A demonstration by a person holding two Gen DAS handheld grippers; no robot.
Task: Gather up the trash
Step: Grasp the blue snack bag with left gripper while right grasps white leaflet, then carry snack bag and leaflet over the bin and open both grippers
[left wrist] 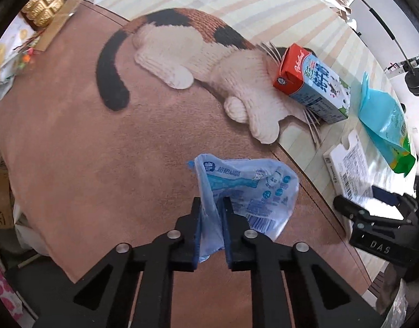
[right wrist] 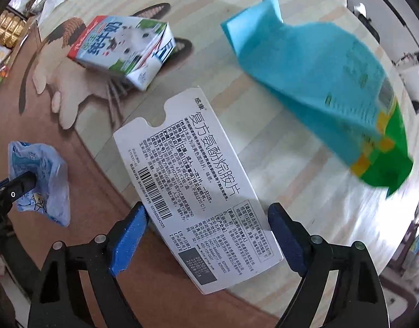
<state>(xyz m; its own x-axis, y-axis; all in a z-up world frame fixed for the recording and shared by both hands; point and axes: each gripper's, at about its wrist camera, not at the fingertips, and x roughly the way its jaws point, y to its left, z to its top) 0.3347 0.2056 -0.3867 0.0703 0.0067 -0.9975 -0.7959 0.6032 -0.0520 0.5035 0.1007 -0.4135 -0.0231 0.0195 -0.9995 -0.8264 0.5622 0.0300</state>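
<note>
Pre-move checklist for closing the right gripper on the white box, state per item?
1. Left gripper shut on blue plastic wrapper: ok.
2. Right gripper open, fingers either side of white medicine box: ok.
3. Pads touching the box: cannot tell.
4. Milk carton apart from the box: ok.
5. Blue-green bag clear of the right fingers: ok.
6. Box lying flat on the mat: cannot tell.

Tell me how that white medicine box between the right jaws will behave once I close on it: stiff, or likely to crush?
The white medicine box looks like thin flat carton with an open notched end, so it will probably flex or crush under a firm squeeze. It is likely light. The right gripper straddles it crookedly near one end, so it may twist when lifted.
</note>
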